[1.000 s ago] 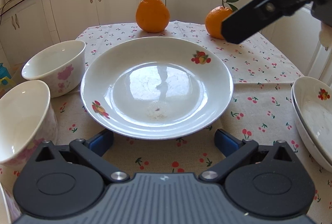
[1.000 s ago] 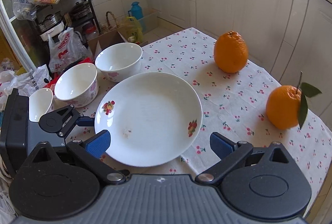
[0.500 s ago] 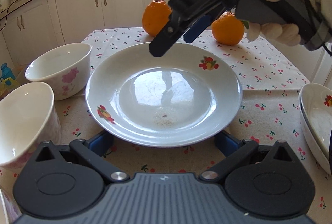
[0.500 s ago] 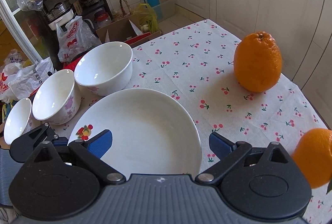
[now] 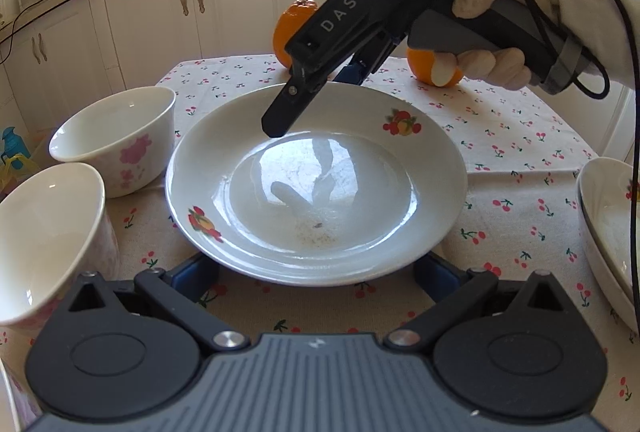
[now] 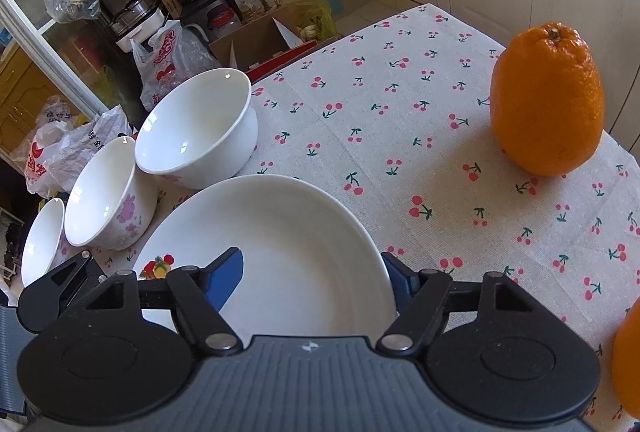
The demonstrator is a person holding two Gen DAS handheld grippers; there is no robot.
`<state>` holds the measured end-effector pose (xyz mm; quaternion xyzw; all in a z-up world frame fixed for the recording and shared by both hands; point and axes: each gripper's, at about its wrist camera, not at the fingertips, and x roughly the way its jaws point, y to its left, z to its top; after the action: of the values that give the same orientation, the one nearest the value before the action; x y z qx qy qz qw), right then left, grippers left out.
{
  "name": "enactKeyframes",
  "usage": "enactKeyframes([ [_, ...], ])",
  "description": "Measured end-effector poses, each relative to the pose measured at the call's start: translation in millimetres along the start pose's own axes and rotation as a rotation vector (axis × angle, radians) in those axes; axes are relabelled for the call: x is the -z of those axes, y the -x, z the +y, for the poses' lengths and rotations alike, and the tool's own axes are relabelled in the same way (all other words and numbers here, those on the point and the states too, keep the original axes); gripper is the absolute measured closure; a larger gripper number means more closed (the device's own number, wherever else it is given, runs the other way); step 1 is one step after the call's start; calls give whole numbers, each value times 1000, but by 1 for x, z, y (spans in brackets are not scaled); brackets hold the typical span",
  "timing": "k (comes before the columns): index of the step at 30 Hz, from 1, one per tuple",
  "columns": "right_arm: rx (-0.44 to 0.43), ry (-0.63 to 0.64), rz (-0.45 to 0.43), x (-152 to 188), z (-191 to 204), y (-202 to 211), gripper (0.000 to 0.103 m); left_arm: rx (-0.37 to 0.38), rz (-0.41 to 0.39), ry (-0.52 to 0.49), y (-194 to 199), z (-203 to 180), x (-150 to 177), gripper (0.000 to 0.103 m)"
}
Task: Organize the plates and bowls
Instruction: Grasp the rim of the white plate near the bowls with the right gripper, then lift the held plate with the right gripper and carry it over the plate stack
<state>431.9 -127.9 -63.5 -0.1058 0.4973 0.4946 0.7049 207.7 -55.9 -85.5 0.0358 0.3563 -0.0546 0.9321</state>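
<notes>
Two bowls (image 5: pixel 116 140) sit L of the plate (image 5: pixel 316 188) on the table (image 5: pixel 520 160). Your left hand-held gripper (image 5: pixel 316 268) is wide open, plate's near rim between its fingers, no squeeze visible. Your right hand-held gripper (image 6: pixel 316 276) straddles the far rim, jaws just been closing, one pad over the plate, other outside; can't tell if pressing.

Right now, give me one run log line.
right hand-held gripper: closing astride plate far rim | left hand-held gripper: open at near rim
</notes>
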Motion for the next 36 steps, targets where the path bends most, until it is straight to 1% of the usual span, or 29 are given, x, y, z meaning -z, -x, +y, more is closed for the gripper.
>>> enactKeyframes([
  [9, -30, -39, -5, 3, -4, 3, 24, -12, -6, -23, 1, 1, -1, 3],
  [17, -79, -126, -42, 16, -6, 14, 24, 17, 15, -57, 8, 1, 1, 3],
  [22, -73, -153, -60, 28, -1, 24, 24, 58, 29, -69, 15, 2, 1, 3],
  [27, -75, -186, -99, 42, 5, 42, 24, 83, 23, -104, 28, -2, -1, 3],
  [32, -42, -186, -105, 53, 16, 59, 24, 100, 12, -141, 43, -8, -3, 3],
  [36, -29, -201, -129, 65, 25, 75, 24, 125, 6, -162, 54, -12, -4, 3],
])
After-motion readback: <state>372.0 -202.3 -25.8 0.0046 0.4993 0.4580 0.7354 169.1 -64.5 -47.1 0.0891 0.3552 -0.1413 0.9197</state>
